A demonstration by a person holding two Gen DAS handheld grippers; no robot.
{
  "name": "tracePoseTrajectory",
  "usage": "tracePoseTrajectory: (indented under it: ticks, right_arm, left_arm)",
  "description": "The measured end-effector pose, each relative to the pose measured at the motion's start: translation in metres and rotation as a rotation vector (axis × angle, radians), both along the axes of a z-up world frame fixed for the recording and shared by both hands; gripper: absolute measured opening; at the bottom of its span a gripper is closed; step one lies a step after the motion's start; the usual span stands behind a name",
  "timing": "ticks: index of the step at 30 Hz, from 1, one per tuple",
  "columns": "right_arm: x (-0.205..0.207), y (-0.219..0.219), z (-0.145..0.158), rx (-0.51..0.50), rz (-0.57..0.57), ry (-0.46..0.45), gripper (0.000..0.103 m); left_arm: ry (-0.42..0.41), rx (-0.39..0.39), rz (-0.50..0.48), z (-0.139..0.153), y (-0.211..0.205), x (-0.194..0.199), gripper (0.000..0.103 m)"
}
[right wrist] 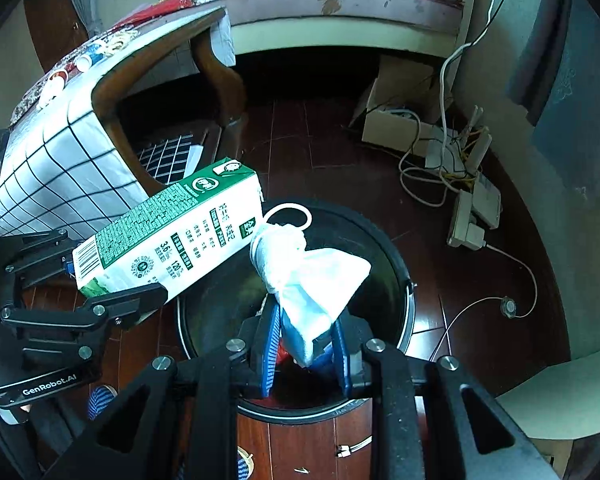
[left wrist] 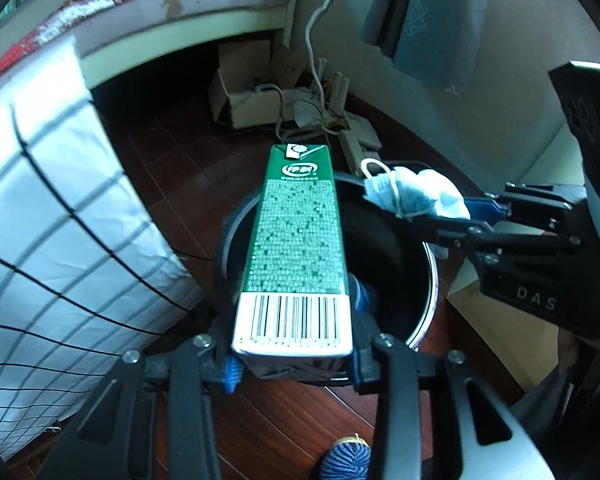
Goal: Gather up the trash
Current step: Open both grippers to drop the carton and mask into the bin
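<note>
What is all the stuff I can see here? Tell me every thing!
milk carton: one, green and white, held over the bin
face mask: one, pale blue and white, held over the bin
trash bin: one, black, round, on the floor
floor: one, dark red wood
checked cloth: one, white with black lines, hanging beside the bin
cardboard box: one, tan, under the bed
cables: several, white, by the wall
left gripper: one, black with blue pads, shut on the carton
right gripper: one, black with blue pads, shut on the mask
</note>
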State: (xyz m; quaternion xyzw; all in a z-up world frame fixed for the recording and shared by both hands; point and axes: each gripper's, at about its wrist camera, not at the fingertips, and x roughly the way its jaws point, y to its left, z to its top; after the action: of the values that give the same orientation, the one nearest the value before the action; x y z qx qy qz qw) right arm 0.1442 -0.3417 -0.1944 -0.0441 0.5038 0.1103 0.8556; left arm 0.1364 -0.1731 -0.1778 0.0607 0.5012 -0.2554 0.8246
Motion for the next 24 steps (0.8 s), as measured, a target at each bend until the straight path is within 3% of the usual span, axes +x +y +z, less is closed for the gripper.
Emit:
tracePoseTrajectory:
  ticks: [2, 3, 4, 5, 8, 11, 24]
  right_arm:
    - [0.005, -0.004, -0.011, -0.023, -0.006, 0.035, 0.036]
    - [0.008, -0.009, -0.016, -0.048, -0.033, 0.050, 0.065]
    - [0.007, -0.012, -0.017, -0.066, -0.055, 0.042, 0.090]
    - [0.005, -0.017, -0.016, -0.066, -0.071, 0.030, 0.094]
    - [0.004, -0.023, -0.015, -0.067, -0.107, 0.041, 0.102]
    - [0.001, -0.023, -0.012, -0.055, -0.128, 0.052, 0.102]
    - [-0.009, -0.004, 0.025, -0.077, -0.106, -0.076, 0.102]
  left_arm:
    - [0.015, -0.016, -0.004, -0.005, 0.001, 0.001, 0.058]
    - [0.003, 0.018, 0.027, -0.008, 0.003, 0.001, 0.081]
    - [-0.008, 0.031, 0.058, -0.009, 0.006, 0.000, 0.094]
    - [-0.015, 0.033, 0.090, -0.009, 0.010, -0.001, 0.097]
    - [-0.041, 0.059, 0.146, -0.009, 0.018, -0.005, 0.098]
    - [-0.089, 0.080, 0.175, -0.006, 0.021, -0.009, 0.102]
    - [-0.177, 0.079, 0.234, 0.022, 0.038, -0.015, 0.102]
